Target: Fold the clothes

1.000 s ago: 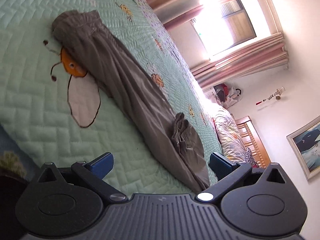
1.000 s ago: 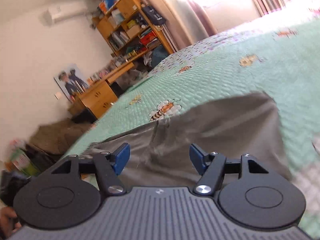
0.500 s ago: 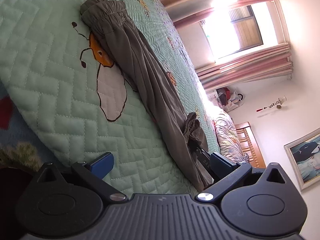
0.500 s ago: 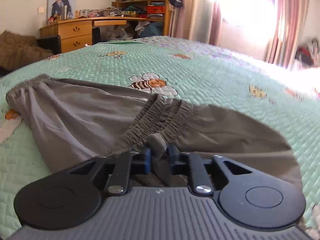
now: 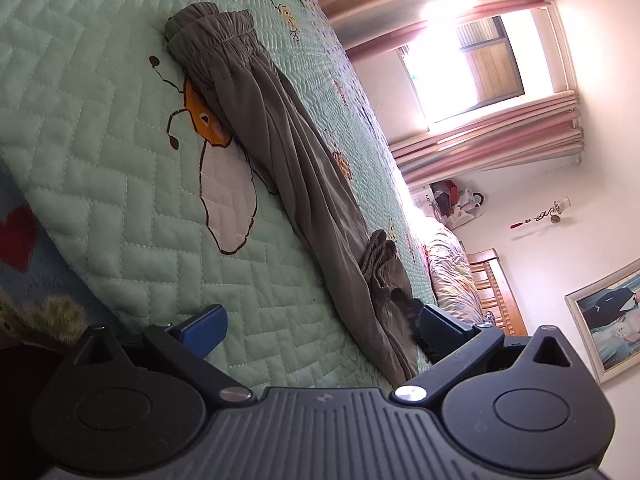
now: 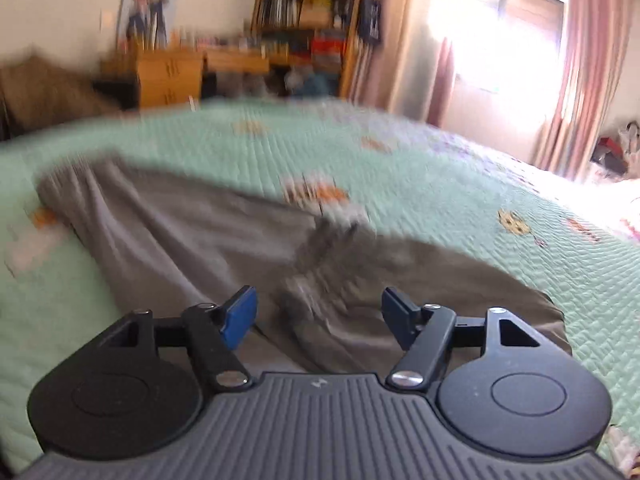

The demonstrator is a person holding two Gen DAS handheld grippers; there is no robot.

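Grey-brown trousers (image 5: 288, 152) are lying flat on the mint-green quilted bedspread (image 5: 100, 92), folded lengthwise into a long strip. Elastic waistband (image 5: 212, 36) is sitting at the far end in the left wrist view, partly covering an embroidered bee (image 5: 212, 160). Gathered cuff (image 5: 378, 258) is lying doubled back on top of the strip nr the closer end. In the right wrist view, the trousers (image 6: 192, 232) are blurred, cuff bunch (image 6: 320, 256) sitting just ahead of the R gripper (image 6: 318, 314). R jaws are opening, pads clear of the cloth w/ fabric lying below and btwn them. L gripper (image 5: 320, 324) is hovering over the bed edge, jaws wide apart, holding nothing. Bkgd: pink curtains (image 5: 488, 136) are framing a bright window (image 5: 464, 68); wooden bookshelf (image 6: 312, 12) is standing beyond the bed.
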